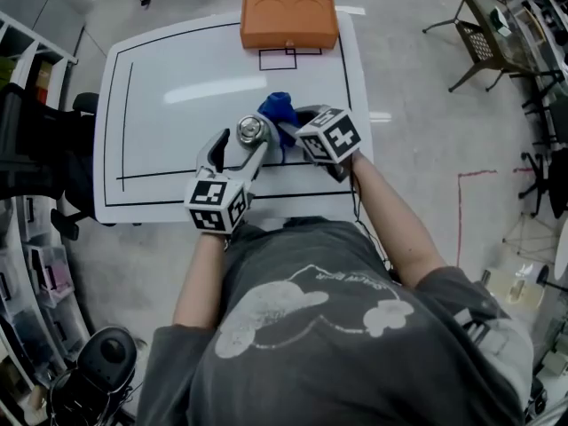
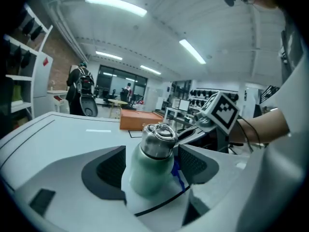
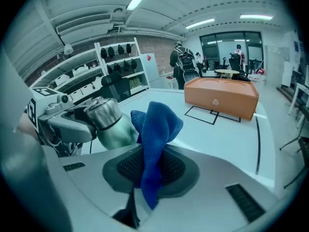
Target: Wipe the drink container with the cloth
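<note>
Overhead, looking down on a white table (image 1: 177,69) marked with black lines, with an orange box (image 1: 288,22) at its far edge. Near the front edge, both grippers close together, held out on the person's bare forearms. In the left gripper (image 1: 240,142), a pale green bottle (image 1: 251,132) with a shiny steel cap: jaws spread wide, dark pads pressed on either side of the body, cap poking out past them. Seen from the right gripper view, bottle tilted, cap leaning away from the cloth. In the right gripper (image 1: 297,128), a blue cloth (image 1: 280,112): jaws narrow, clamped on the fabric, one bunch standing up past the pads, a tail hanging below. Cloth right up against the bottle's side, just under the cap.
</note>
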A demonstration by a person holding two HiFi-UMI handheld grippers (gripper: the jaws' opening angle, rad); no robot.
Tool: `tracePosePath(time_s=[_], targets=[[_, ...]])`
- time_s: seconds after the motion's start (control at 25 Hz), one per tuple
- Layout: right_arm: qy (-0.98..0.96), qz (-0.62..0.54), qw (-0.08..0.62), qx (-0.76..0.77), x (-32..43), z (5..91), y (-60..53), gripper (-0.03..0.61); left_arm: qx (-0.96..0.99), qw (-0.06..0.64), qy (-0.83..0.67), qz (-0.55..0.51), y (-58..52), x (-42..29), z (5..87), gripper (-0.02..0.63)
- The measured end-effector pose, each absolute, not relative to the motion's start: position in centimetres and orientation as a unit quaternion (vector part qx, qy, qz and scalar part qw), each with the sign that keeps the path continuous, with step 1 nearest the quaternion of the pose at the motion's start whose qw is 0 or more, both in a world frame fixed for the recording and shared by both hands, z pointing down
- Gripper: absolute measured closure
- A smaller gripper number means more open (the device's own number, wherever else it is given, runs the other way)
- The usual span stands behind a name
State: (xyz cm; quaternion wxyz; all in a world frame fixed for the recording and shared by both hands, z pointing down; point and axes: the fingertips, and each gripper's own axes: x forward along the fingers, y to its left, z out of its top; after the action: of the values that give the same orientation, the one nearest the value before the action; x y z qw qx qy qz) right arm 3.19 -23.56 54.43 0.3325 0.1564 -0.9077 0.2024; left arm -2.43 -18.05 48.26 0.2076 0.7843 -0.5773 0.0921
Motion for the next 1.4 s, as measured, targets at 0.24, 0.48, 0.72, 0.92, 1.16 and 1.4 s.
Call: tracePosePath(time_s=[0.24, 0.48, 0.72, 0.92, 1.16, 1.4], targets=[[-0.914, 0.181, 0.323, 0.167, 5.5, 52.3, -23.3, 0.517, 0.702, 0.199, -0.671, 0.131, -19.5, -2.3, 48.8, 0.29], [-0.925, 0.166, 0.304, 0.159, 6.9, 50.1, -23.0, 0.517, 0.716, 0.182, -0.658, 0.143, -19.4, -1.8, 48.9, 0.31], [-0.935, 0.143, 0.305, 0.112, 6.2, 48.4, -22.7, 0.517, 0.787, 0.162, -0.573, 0.162, -19.0, -1.5, 48.9, 0.314], [-0.938, 0.132, 0.312, 0.071, 4.2, 47.5, -22.3, 0.517, 0.855, 0.143, -0.455, 0.202, -18.6, -1.4, 49.3, 0.314], [-0.94, 0.125, 0.316, 0.002, 0.6, 47.0, -21.3, 0.517, 0.915, 0.112, -0.303, 0.243, -18.2, -1.6, 49.2, 0.314], [-0.911, 0.104, 0.395, -0.05, -1.0, 49.7, -20.3, 0.518, 0.94, 0.081, -0.178, 0.279, -17.9, -1.6, 49.4, 0.314]])
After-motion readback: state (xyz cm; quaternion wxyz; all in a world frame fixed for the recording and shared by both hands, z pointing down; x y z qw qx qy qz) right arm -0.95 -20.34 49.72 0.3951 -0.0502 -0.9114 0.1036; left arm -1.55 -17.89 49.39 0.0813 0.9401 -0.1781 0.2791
